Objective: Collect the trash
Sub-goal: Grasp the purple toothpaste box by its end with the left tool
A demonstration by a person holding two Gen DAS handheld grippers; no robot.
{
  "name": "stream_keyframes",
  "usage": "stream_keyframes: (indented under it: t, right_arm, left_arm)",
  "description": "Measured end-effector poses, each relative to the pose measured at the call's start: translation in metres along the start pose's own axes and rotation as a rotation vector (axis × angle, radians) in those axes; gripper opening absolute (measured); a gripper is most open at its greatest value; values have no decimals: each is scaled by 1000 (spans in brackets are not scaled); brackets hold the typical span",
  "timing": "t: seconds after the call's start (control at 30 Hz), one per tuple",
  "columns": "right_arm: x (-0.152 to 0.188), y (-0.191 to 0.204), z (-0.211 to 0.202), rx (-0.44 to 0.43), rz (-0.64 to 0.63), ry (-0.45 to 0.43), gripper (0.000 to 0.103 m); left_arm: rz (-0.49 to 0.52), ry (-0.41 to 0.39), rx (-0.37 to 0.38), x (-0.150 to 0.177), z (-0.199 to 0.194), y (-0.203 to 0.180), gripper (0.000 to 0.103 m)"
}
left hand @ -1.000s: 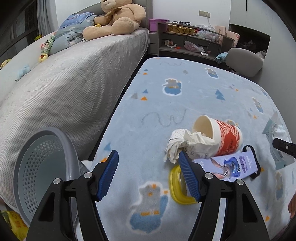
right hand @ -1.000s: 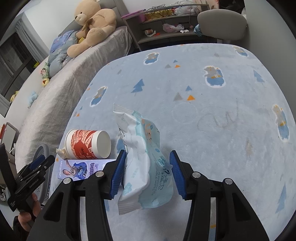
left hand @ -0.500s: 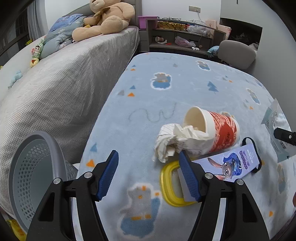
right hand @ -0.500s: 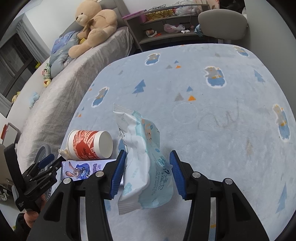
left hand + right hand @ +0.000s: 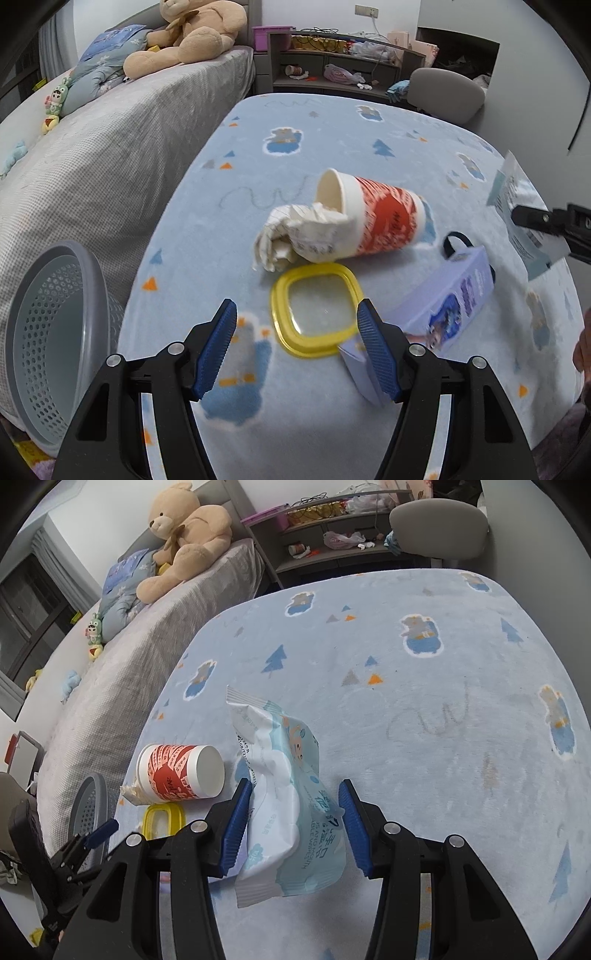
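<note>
Wipes packet [image 5: 284, 797], crumpled pale blue-white, sits clamped in right gripper [image 5: 291, 827]; left gripper [image 5: 295, 347] released.

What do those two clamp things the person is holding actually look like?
Both look alike. The left gripper and the right gripper each have two black angular plastic arms with silver round bolts at the joints, ending in blue ribbed pads. No cables or markings show on them.

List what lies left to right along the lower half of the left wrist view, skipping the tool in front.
Grey perforated basket → crumpled paper → red and white cup → purple cartoon box → wipes packet held in the right tool.
</note>
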State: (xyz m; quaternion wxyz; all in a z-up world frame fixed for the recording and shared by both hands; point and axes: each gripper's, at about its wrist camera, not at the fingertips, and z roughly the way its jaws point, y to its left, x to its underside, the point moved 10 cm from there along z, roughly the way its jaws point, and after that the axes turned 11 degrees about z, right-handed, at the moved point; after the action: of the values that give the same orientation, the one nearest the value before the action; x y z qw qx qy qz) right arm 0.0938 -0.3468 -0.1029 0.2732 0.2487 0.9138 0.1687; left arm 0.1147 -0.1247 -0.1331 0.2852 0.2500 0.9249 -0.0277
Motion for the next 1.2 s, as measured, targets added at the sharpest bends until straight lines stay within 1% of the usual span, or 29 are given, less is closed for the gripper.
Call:
stream_keyframes:
  t: [0.23, 0.43, 0.67, 0.77, 0.87, 0.97, 1.1, 1.2]
  right_arm:
    - [-2, -4, -4, -4, 8, -9, 48]
    - [-2, -5, -5, -4, 11, -10, 48]
    - [-4, -11, -7, -6, 19, -15, 48]
    - [-5, -12, -8, -7, 20, -16, 48]
    - [-6, -14, -10, -9, 23, -20, 48]
    - [-7, -15, -12, -11, 27, -23, 48]
    - [-7, -15, -12, -14, 29, -25, 48]
    - [-7, -14, -12, -15, 27, -26, 48]
  left_arm:
    - [50, -3, 29, 8, -10, -24, 65]
    - [96, -22, 47, 1, -18, -36, 65]
    - [194, -41, 107, -10, -25, -65, 65]
    - [267, -32, 153, -10, -24, -81, 65]
    - [364, -5, 213, -7, -21, -99, 65]
    - [430, 14, 237, -4, -16, -107, 65]
    - [487, 41, 272, -1, -8, -117, 65]
    - [504, 61, 285, 1, 0, -122, 65]
